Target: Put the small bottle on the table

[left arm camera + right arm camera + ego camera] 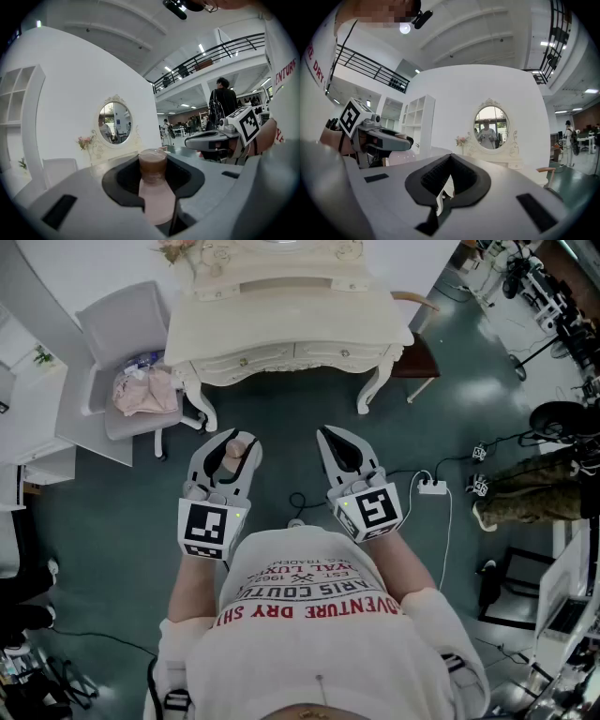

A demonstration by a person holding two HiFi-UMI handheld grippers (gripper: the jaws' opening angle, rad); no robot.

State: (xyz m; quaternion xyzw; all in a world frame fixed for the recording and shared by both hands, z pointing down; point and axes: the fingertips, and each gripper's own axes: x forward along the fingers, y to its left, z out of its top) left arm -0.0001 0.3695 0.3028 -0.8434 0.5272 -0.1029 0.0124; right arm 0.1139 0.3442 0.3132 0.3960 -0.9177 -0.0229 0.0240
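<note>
A small pink bottle (234, 457) with a brown cap stands upright between the jaws of my left gripper (231, 452), which is shut on it. In the left gripper view the bottle (154, 192) fills the gap between the dark pads. My right gripper (334, 442) is held beside the left one, shut, with nothing between its pads (454, 183). Both grippers hover over the green floor, short of the cream dressing table (281, 329). Its round mirror (115, 123) shows ahead of the left gripper. The table (497, 159) also shows ahead of the right gripper.
A grey chair (141, 320) with pink cloth on its seat stands left of the table. A wooden chair (417, 348) is at the table's right. White shelving (33, 418) is at far left. A power strip (432, 487) with cables lies on the floor. A person's legs (525, 502) are at right.
</note>
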